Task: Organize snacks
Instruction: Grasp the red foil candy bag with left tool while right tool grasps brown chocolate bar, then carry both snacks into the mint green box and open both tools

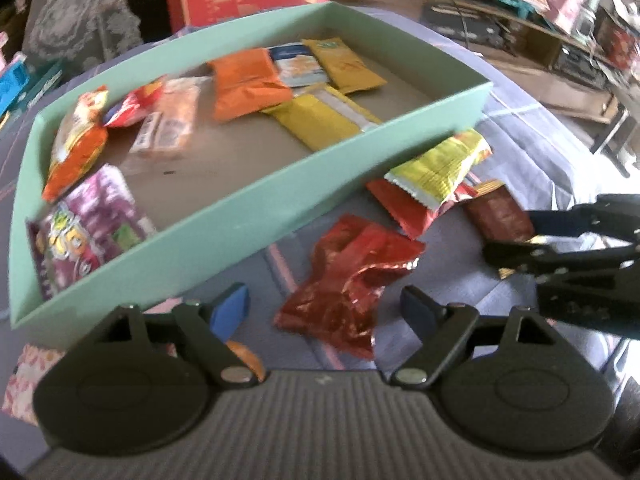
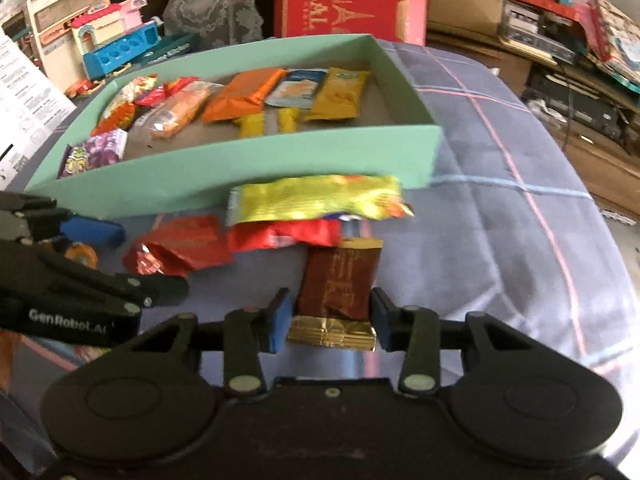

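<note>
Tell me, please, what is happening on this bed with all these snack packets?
A person holding a tool in each hand is sorting snacks into the green box, which already holds several packets. The right tool has a brown packet between its fingers on the checked blanket, though a firm grip cannot be confirmed. The left tool is open above a crumpled red packet. A yellow packet and a red packet lie outside the box.

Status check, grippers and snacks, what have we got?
Left gripper open over crumpled red wrapper. Right gripper fingers flank brown packet; grip unclear. Green tray ahead, nothing blocking.
</note>
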Action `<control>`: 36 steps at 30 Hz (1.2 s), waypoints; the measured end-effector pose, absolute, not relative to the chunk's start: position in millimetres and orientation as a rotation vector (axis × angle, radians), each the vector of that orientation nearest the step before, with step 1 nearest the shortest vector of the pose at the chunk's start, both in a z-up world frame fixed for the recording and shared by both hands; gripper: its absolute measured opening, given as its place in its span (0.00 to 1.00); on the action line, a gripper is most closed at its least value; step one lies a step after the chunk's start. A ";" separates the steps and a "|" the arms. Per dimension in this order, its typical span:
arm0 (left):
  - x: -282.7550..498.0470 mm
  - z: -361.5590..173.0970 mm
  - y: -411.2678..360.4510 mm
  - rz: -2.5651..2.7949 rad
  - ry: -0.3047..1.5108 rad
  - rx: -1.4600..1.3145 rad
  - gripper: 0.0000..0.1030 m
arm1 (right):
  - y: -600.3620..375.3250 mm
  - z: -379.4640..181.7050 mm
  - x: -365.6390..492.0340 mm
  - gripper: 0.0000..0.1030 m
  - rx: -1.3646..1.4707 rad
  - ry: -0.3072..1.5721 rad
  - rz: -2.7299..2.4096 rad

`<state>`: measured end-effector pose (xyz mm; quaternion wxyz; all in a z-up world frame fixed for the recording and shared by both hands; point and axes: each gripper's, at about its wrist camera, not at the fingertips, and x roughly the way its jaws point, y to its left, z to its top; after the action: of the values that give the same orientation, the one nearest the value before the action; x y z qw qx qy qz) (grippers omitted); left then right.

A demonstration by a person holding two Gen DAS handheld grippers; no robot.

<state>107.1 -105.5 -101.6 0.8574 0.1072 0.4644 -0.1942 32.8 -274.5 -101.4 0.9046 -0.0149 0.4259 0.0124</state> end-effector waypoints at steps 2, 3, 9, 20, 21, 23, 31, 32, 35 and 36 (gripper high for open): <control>106.6 -103.0 -111.6 -0.419 0.963 0.248 0.77 | -283.8 -100.5 27.8 0.40 -0.010 0.878 0.013; 105.4 -102.3 -114.0 -0.426 0.949 0.256 0.71 | -287.9 -100.3 24.3 0.40 0.003 0.878 0.009; 96.5 -95.7 -125.8 -0.463 0.942 0.287 0.42 | -306.0 -96.2 24.9 0.40 0.146 0.893 0.017; 87.7 -57.1 -95.4 -0.470 0.936 0.099 0.41 | -323.2 -81.1 1.1 0.39 0.248 0.883 0.027; 87.6 -52.1 -93.3 -0.470 0.929 0.082 0.41 | -322.0 -79.5 0.6 0.39 0.252 0.879 0.026; 89.2 -42.1 -89.0 -0.462 0.910 0.053 0.42 | -324.6 -71.5 -4.7 0.39 0.261 0.861 0.022; 123.5 -2.6 -77.1 -0.370 0.819 -0.002 0.42 | -326.4 -27.4 20.8 0.39 0.279 0.741 0.052; 129.6 1.8 -75.8 -0.360 0.807 -0.004 0.42 | -325.3 -21.0 29.6 0.39 0.273 0.723 0.061; 150.5 12.6 -73.7 -0.336 0.787 -0.012 0.42 | -325.1 -9.0 52.7 0.40 0.271 0.696 0.076; 157.0 13.6 -74.3 -0.328 0.785 -0.011 0.42 | -325.2 -6.4 61.7 0.40 0.275 0.692 0.080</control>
<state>157.0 -74.3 13.6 0.9110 -0.0055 0.3805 -0.1590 61.7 -325.2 -6.4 0.9308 0.1344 0.3377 0.0392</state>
